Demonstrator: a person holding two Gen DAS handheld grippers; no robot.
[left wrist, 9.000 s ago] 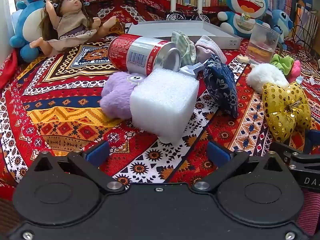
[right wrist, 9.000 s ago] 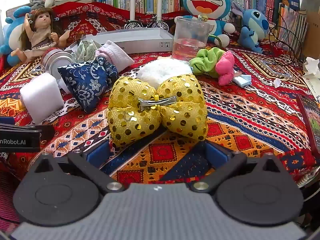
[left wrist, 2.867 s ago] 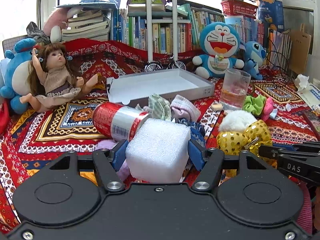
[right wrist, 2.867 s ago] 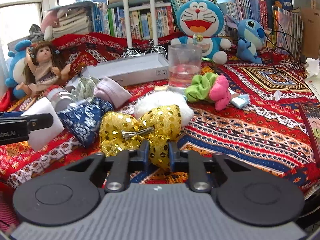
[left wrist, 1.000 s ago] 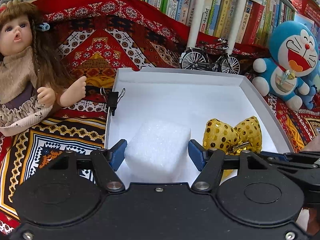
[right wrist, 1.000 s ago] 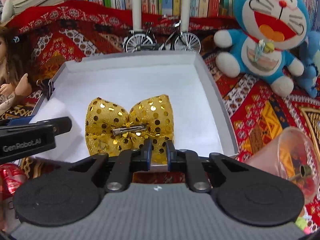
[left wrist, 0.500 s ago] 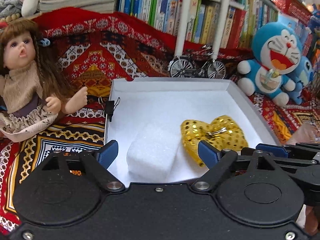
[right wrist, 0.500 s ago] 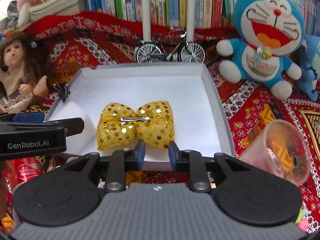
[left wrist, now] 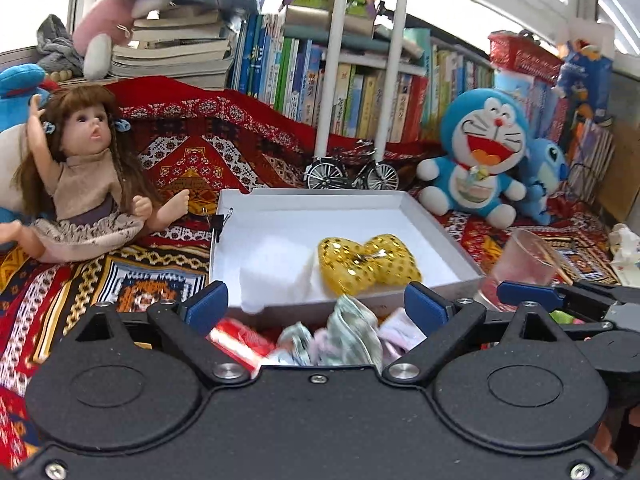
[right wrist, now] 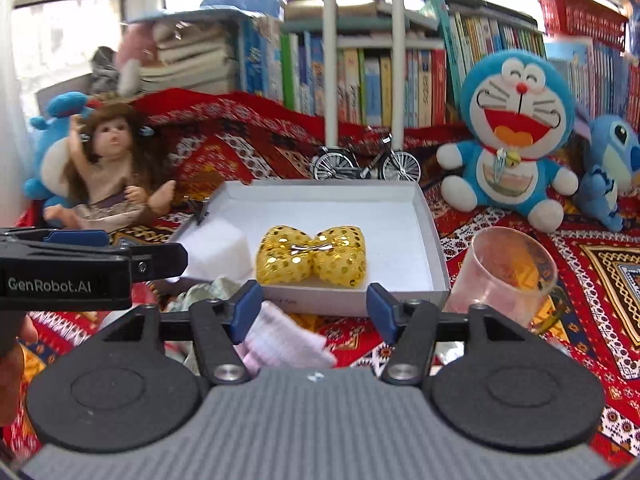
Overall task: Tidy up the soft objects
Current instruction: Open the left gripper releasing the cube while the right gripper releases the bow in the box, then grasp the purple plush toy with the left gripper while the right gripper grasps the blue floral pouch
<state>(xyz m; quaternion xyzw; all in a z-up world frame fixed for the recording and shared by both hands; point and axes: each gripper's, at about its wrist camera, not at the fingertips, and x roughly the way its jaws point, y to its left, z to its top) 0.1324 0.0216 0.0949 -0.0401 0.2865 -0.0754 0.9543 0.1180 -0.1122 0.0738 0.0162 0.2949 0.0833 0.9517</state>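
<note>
Hidden: the white sponge block (left wrist: 276,276) is partly covered by the near wall of the white box (left wrist: 432,216) in the left wrist view, and in the right wrist view its left part sits behind the left gripper's arm.
Blurred: the crumpled cloths (left wrist: 352,336) and the red can (left wrist: 240,336), just near of the box, are smeared; the cloths are probably socks, though the view is too poor to be sure.
Cut off: the glass cup (right wrist: 508,276), right of the box, runs behind the right gripper's frame.
Left gripper (left wrist: 316,306): jaws spread wide and opening, with nothing pressed between them.
Right gripper (right wrist: 316,308): jaws opening, apart, nothing held; a pink sock (right wrist: 280,344) lies below the gap.
Task things: the block lies in the box's near left part, with the gold sequin bow (right wrist: 312,258) just to its right; they look to be touching.
Change: a second ago each gripper was clamped on its item inside the box; both have let go and drawn back to the near side, leaving block and bow in place.
Far side: the doll (left wrist: 88,176) is left of the box, the blue plush cat (right wrist: 516,132) right.
</note>
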